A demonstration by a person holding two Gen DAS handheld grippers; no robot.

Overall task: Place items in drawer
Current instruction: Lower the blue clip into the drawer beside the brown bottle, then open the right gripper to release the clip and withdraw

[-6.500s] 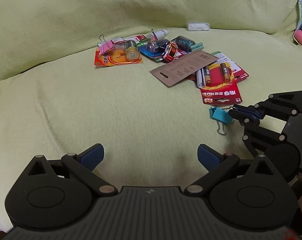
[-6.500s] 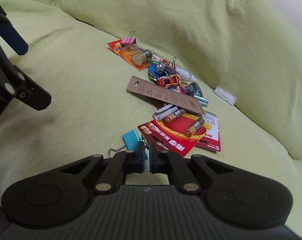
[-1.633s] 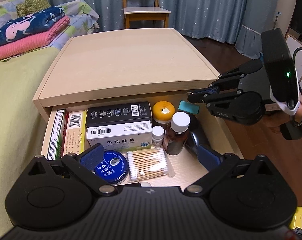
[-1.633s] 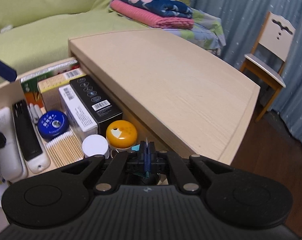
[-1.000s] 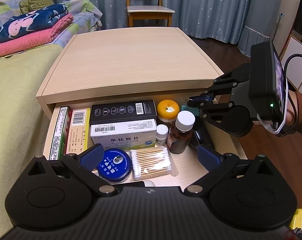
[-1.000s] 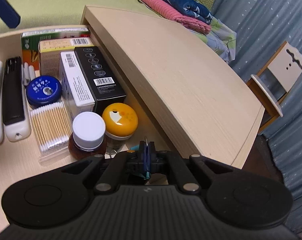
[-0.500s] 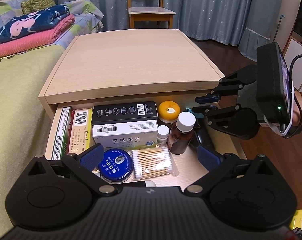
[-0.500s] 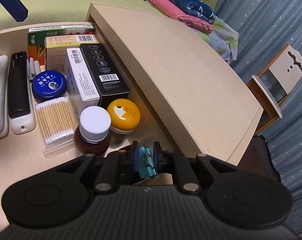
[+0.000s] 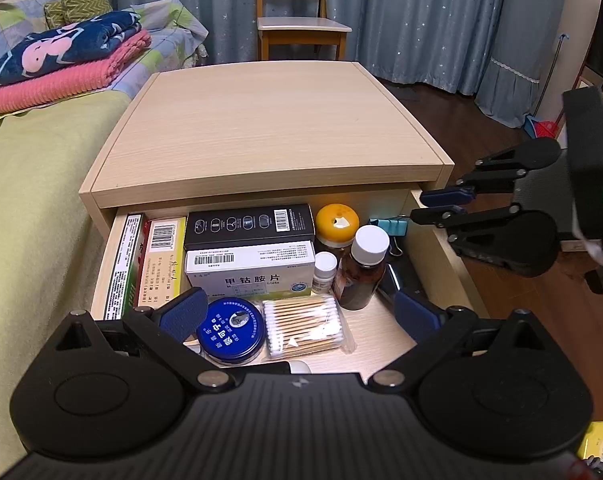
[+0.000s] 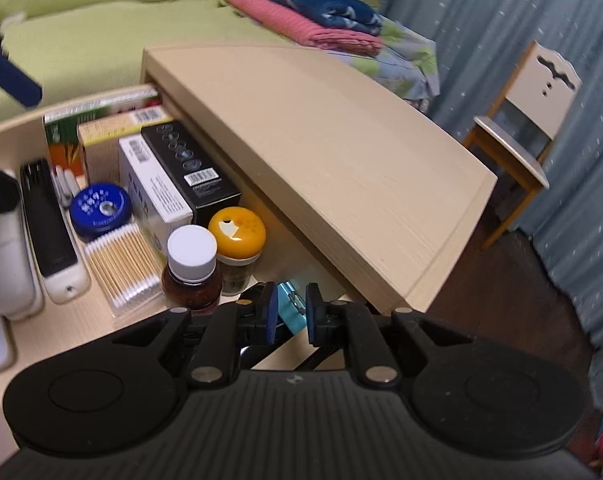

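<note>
Now that the right gripper point(image 9: 431, 205) has let its two fingers spread apart, the blue clip point(image 9: 389, 225) is free and lies in the drawer point(image 9: 437, 256), at the back right corner just beside the yellow lid point(image 9: 337, 219). Half a second ago the fingers were only part way open with the clip between them, and a second ago they were pinched tight on it. So this clip looks put away, and the right gripper can pull back to fetch something else. The left gripper point(image 9: 297, 314) hangs over the front of the drawer with its fingers wide apart, holding nothing.
</note>
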